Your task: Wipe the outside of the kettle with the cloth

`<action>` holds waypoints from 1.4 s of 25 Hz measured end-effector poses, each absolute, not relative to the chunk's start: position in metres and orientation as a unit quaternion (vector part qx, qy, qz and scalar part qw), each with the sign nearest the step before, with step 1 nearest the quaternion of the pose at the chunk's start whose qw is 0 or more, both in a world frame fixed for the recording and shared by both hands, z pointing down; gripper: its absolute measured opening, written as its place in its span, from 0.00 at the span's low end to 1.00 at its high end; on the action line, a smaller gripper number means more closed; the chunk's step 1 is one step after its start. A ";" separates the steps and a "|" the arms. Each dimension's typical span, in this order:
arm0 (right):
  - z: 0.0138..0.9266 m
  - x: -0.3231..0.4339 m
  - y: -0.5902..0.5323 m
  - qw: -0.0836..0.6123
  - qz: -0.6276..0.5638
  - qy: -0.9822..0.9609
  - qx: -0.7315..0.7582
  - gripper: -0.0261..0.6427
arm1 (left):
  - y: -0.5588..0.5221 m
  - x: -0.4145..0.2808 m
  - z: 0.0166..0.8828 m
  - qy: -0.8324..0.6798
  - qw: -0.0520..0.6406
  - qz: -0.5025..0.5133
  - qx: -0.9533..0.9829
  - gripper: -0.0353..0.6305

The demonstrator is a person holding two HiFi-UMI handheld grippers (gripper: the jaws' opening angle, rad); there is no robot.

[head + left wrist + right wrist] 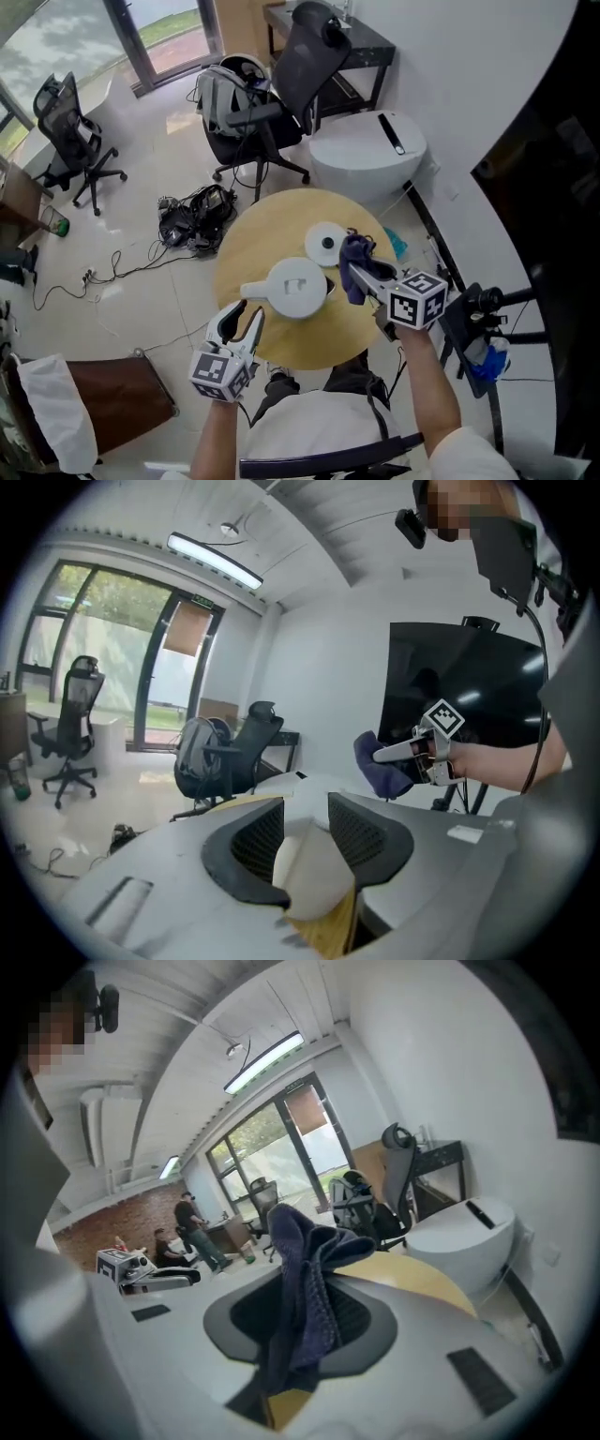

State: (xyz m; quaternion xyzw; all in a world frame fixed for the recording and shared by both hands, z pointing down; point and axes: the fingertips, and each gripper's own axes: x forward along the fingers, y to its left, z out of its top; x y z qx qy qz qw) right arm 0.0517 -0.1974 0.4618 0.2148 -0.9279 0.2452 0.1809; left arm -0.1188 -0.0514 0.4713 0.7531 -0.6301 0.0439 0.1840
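Two hand-held grippers work over a round wooden table (272,225). At left, the left gripper (249,311) sits low at the table's near edge. Its dark, mesh-faced jaws are set either side of the handle (255,290) and apparently clamped on it, likely to steady the kettle (298,286) for wiping. The kettle, smooth white with a squat rounded body, stands at the table's centre, handle pointing left. Just behind it lies a flat white disc (325,244) with a dark middle, perhaps its base or lid. To the right, the cloth (354,261), a dark blue, knitted-looking rag bunched into soft folds, hangs just beside the kettle's right flank; whether it touches is unclear. The right gripper (366,275) pinches it tight between its jaws, loose cloth spilling beyond the tips, ready for the wipe.
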 end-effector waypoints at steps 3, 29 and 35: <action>0.471 0.036 -0.202 0.187 0.261 -0.936 0.146 0.19 | -0.063 -0.103 0.463 -0.671 0.190 0.068 0.713 0.24; 0.502 -0.038 -0.186 0.208 0.316 -0.914 -0.145 0.19 | -0.057 -0.086 0.489 -0.781 0.325 0.082 0.527 0.34; 0.499 -0.014 -0.158 0.202 0.328 -0.912 -0.142 0.19 | -0.046 -0.089 0.486 -0.759 0.338 0.108 0.546 0.33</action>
